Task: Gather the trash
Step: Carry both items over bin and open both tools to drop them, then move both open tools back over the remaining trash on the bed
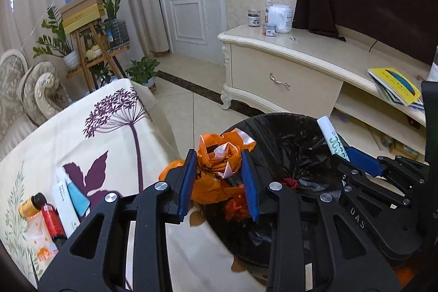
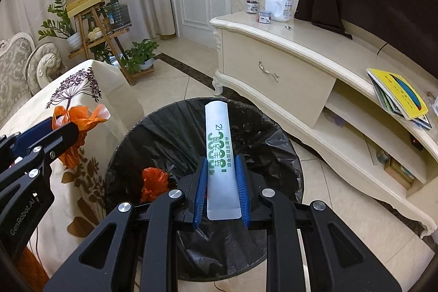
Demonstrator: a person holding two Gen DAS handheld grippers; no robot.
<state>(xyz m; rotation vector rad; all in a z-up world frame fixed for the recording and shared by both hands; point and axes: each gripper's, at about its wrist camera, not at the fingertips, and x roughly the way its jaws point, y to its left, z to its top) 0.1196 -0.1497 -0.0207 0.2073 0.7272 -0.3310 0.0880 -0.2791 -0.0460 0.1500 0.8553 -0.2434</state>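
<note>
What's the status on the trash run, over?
Left gripper shut on orange plastic bag. Right gripper shut on white sachet, over black-lined bin. Bin mouth unobstructed; orange scrap already inside.

Both wrist views look steeply down, close over black-lined bin point(image 1: 287, 144) point(image 2: 175, 127); share bin, cabinet point(image 1: 273, 73) point(image 2: 262, 56), door.

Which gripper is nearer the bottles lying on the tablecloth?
Left. The left gripper, holding the orange bag, is beside the bottles; the right gripper is over the bin.
</note>
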